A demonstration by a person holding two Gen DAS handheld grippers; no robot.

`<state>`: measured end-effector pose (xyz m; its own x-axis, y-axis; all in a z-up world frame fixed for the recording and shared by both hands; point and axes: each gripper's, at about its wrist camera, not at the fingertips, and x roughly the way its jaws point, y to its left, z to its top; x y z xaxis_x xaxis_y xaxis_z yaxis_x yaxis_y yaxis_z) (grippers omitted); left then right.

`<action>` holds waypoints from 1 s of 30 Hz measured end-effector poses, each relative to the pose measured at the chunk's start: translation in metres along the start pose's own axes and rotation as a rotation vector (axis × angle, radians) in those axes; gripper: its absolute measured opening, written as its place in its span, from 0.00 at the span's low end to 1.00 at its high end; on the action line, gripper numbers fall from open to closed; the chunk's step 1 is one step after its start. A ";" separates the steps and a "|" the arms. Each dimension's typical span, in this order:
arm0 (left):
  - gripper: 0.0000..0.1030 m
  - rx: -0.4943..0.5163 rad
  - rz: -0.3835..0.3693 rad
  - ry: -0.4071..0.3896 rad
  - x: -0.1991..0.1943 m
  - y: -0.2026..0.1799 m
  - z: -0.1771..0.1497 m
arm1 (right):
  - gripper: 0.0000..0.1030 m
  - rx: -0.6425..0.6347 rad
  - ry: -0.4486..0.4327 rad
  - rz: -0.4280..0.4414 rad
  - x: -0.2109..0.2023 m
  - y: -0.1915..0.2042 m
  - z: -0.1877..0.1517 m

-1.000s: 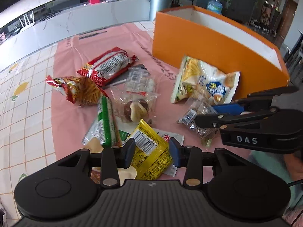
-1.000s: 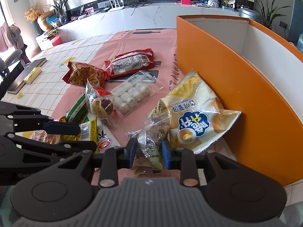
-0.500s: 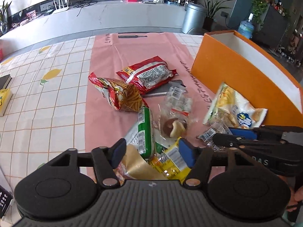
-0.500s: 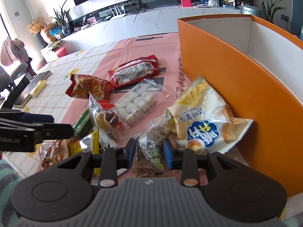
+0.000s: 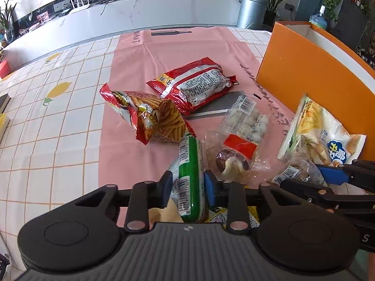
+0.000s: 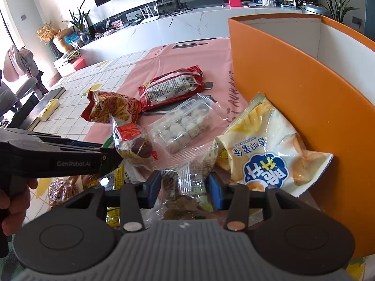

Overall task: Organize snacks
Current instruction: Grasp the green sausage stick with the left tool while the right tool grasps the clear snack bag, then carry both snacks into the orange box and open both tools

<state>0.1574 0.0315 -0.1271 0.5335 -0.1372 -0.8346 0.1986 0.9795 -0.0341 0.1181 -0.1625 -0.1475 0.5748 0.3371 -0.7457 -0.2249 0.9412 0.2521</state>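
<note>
The left gripper (image 5: 188, 182) is clamped on a green snack (image 5: 190, 164) at the near side of the counter (image 5: 58, 117). The right gripper (image 6: 185, 188) holds a clear packet (image 6: 187, 175) between its fingers, just left of the orange box (image 6: 304, 98).

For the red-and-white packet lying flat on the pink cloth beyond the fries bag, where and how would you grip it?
Grip the red-and-white packet across its narrow width at mid-body, coming down from above. It lies flat and bulges in the middle, so the flat crimped ends offer less to pinch. Its near edge overlaps the fries bag, so the middle or far end looks clearer.
</note>
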 end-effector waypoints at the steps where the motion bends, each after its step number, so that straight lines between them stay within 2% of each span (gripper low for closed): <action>1: 0.25 -0.006 -0.009 -0.001 0.000 0.000 0.000 | 0.40 -0.004 -0.001 -0.001 0.000 0.000 0.000; 8: 0.24 -0.050 -0.024 -0.039 -0.015 0.002 0.001 | 0.31 -0.039 -0.030 0.007 -0.007 0.007 -0.002; 13: 0.24 -0.077 -0.021 -0.079 -0.040 0.003 0.006 | 0.29 -0.078 -0.065 0.009 -0.022 0.014 -0.001; 21: 0.24 -0.118 -0.057 -0.126 -0.083 -0.009 0.010 | 0.27 -0.054 -0.138 0.020 -0.062 0.009 0.011; 26: 0.24 -0.132 -0.111 -0.150 -0.108 -0.025 0.016 | 0.27 -0.056 -0.168 0.023 -0.096 0.001 0.024; 30: 0.24 -0.125 -0.171 -0.171 -0.124 -0.046 0.029 | 0.27 -0.021 -0.170 0.057 -0.123 -0.020 0.039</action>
<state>0.1058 -0.0011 -0.0065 0.6343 -0.3143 -0.7063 0.2005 0.9492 -0.2424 0.0824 -0.2217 -0.0367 0.6849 0.3901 -0.6154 -0.2757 0.9205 0.2767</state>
